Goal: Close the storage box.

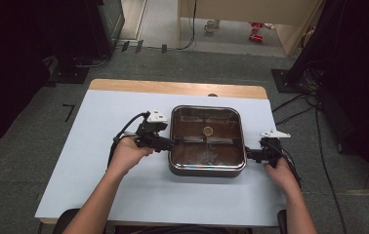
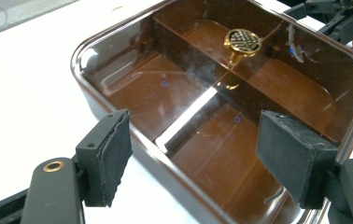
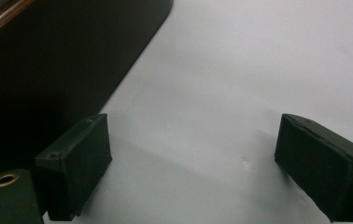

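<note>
The square pot (image 1: 207, 141) with its glass lid (image 2: 221, 93) sits mid-table (image 1: 99, 146). The left gripper (image 2: 193, 154) hangs over its left rim, the right gripper (image 3: 191, 163) beside its right wall — both released. Likely approach; next, each must close on a side.

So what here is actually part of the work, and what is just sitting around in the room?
Part of the work:
- brown lidded box
- gold knob on its clear lid
- left gripper, open
- right gripper, open
- table

Just lying about:
- red items on the floor
- white cup
- floor cables
</note>
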A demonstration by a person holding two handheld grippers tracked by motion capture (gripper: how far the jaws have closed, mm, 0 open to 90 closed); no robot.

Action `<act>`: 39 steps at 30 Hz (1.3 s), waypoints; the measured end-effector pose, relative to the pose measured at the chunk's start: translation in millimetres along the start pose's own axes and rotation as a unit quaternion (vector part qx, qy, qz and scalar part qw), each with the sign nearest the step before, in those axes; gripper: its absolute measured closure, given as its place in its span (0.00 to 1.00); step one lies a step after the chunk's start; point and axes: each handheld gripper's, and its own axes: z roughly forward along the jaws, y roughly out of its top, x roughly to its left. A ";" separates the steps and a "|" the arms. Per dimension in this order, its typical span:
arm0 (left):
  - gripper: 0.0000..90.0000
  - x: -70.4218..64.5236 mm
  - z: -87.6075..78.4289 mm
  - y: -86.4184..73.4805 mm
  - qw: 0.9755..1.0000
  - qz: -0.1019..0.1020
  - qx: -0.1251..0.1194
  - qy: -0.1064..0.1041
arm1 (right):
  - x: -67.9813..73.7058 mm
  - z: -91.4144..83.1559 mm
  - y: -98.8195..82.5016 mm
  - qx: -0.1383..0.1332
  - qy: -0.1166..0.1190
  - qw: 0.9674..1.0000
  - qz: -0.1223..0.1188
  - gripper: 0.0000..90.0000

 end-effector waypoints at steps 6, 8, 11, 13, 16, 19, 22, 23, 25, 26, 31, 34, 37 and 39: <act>0.29 6.8 -11.5 -12.7 1.000 -0.006 -0.009 0.012 | 0.0 0.0 0.0 0.000 0.000 1.000 0.000 0.11; 0.29 9.3 -13.7 -18.6 1.000 -0.006 -0.010 0.016 | 0.0 0.0 0.0 0.000 0.000 1.000 0.000 0.11; 0.29 14.4 -17.2 -27.7 0.999 -0.017 -0.012 0.031 | 0.0 0.0 0.0 0.000 0.000 1.000 0.000 0.11; 0.29 18.2 -19.5 -34.4 0.999 -0.025 -0.014 0.039 | 0.0 0.0 0.0 0.000 0.000 1.000 -0.001 0.11; 0.29 22.9 -21.8 -44.6 0.998 -0.039 -0.016 0.043 | 0.1 0.0 0.0 0.000 0.000 1.000 0.000 0.11; 0.29 27.0 -23.0 -53.5 0.998 -0.042 -0.016 0.052 | 0.1 0.0 0.0 0.000 0.000 1.000 0.000 0.11; 0.29 30.7 -24.4 -61.7 0.997 -0.046 -0.014 0.064 | 0.0 0.0 0.0 0.000 0.000 1.000 0.000 0.11; 0.29 31.9 -24.6 -65.2 0.997 -0.049 -0.015 0.065 | 0.0 0.0 0.0 0.000 0.000 1.000 0.000 0.11; 0.29 34.9 -24.2 -73.4 0.996 -0.054 -0.016 0.066 | 0.0 0.0 0.0 0.000 0.000 1.000 0.000 0.11; 0.29 36.7 -23.0 -77.9 0.996 -0.057 -0.016 0.067 | 0.0 0.0 0.0 0.000 0.000 1.000 -0.001 0.11; 0.28 43.2 -8.0 -100.3 0.993 -0.076 0.016 0.084 | 0.1 0.0 0.0 0.000 0.000 1.000 0.000 0.11; 0.28 42.3 3.3 -107.7 0.991 -0.082 0.038 0.094 | 0.2 0.1 0.0 0.000 0.000 1.000 0.000 0.11; 0.27 40.0 12.5 -111.0 0.989 -0.072 0.060 0.111 | 0.2 0.0 0.0 0.000 0.000 1.000 0.000 0.11; 0.23 39.0 14.7 -111.7 0.990 -0.075 0.056 0.109 | 0.2 0.0 0.0 0.000 -0.001 1.000 0.000 0.11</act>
